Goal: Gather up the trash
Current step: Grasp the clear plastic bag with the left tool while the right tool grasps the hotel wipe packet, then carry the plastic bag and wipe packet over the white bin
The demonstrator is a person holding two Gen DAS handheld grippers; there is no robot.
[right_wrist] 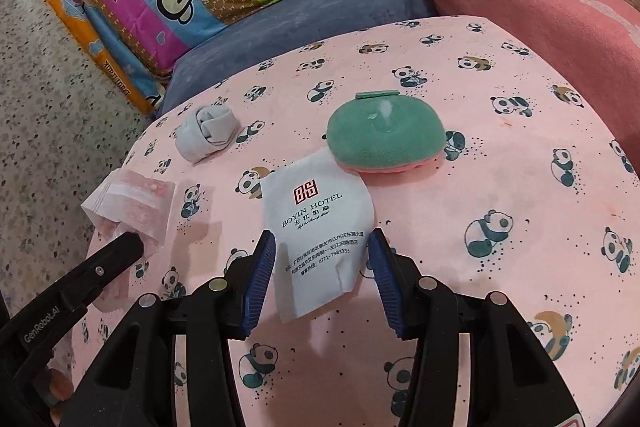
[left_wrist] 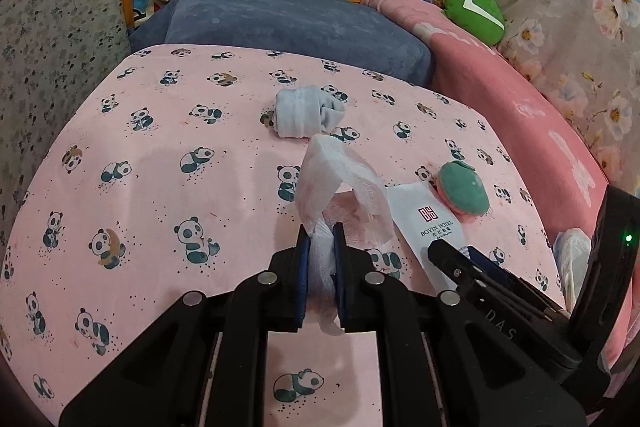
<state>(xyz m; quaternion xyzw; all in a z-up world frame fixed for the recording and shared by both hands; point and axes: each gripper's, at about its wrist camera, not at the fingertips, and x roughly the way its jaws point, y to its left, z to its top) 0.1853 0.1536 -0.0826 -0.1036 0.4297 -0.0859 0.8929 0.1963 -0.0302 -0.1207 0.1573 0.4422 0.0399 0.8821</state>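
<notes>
The left gripper point(left_wrist: 320, 247) has its jaws pinching a crumpled white plastic wrapper point(left_wrist: 340, 183) at lower centre, lifted above the panda-print cloth point(left_wrist: 160, 187). The right gripper point(right_wrist: 322, 255) holds its jaws spread either side of a white hotel sachet point(right_wrist: 320, 227) lying flat, not pressing it. Beyond lie a green-and-pink pouch point(right_wrist: 384, 135) touching the sachet's far corner and a rolled grey sock point(right_wrist: 208, 131). Open cloth spreads to the lower right; the cloth's left edge drops to speckled floor point(right_wrist: 48, 107).
</notes>
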